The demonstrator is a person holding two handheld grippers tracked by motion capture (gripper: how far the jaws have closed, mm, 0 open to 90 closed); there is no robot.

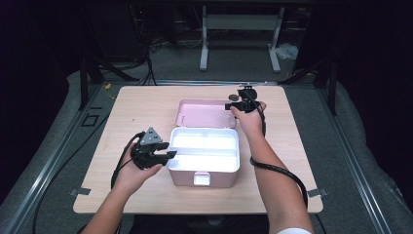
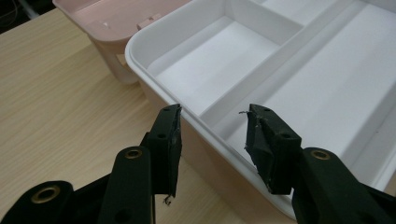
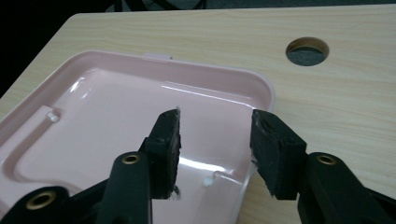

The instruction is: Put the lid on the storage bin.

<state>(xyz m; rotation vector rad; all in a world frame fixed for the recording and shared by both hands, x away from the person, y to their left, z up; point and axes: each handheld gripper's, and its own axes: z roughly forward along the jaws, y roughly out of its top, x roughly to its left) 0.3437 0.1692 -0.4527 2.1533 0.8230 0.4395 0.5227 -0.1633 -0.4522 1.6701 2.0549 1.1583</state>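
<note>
- The left gripper (image 1: 168, 150) sits at the left side of the pink box (image 1: 185, 176), its jaws spread apart and holding nothing.
- In the left gripper view, the left gripper (image 2: 212, 123) straddles the white tray's rim (image 2: 196, 122): one jaw is outside the wall over the table (image 2: 56, 116), the other is above the tray's long compartment.
- Ahead of those jaws, the tray's dividers split it into a square compartment and a long one.
- The right gripper (image 1: 229, 106) hovers at the right end of the pink lid (image 1: 202, 114), which lies flat and open behind the box.
- In the right gripper view, the right gripper (image 3: 215, 128) is released too, with its jaws apart; one jaw is over the lid's (image 3: 116, 107) glossy inside and the other is over its right edge.
- Whether either jaw touches the lid cannot be told.
- Beyond the right jaw, a round hole (image 3: 307, 51) opens in the tabletop.
</note>
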